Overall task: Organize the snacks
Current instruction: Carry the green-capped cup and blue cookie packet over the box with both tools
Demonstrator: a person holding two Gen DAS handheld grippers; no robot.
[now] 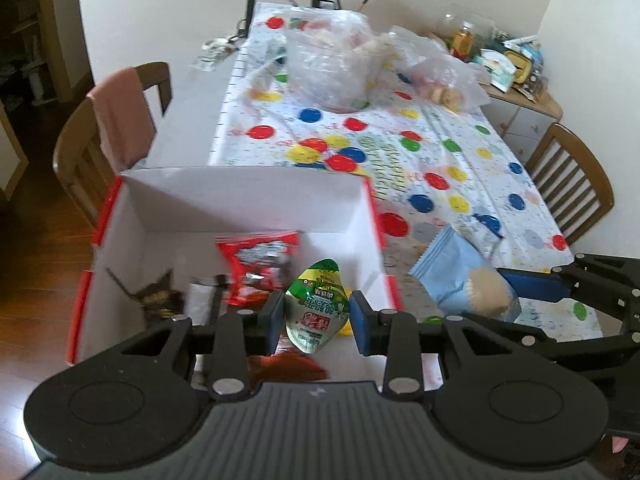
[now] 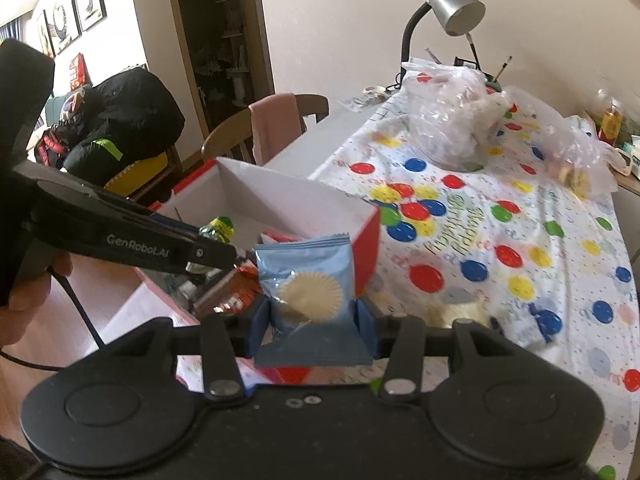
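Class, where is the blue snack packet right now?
The blue snack packet sits between the right gripper fingers, just right of the red-and-white box.

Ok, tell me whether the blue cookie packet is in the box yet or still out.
Out. The blue cookie packet is clamped in the right gripper, held in the air beside the red box.

open box [image 1: 256, 196] top, walls around

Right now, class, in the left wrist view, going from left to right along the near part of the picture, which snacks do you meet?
Dark wrapper → red packet → green jelly cup in the left gripper → blue biscuit pack in the right gripper.
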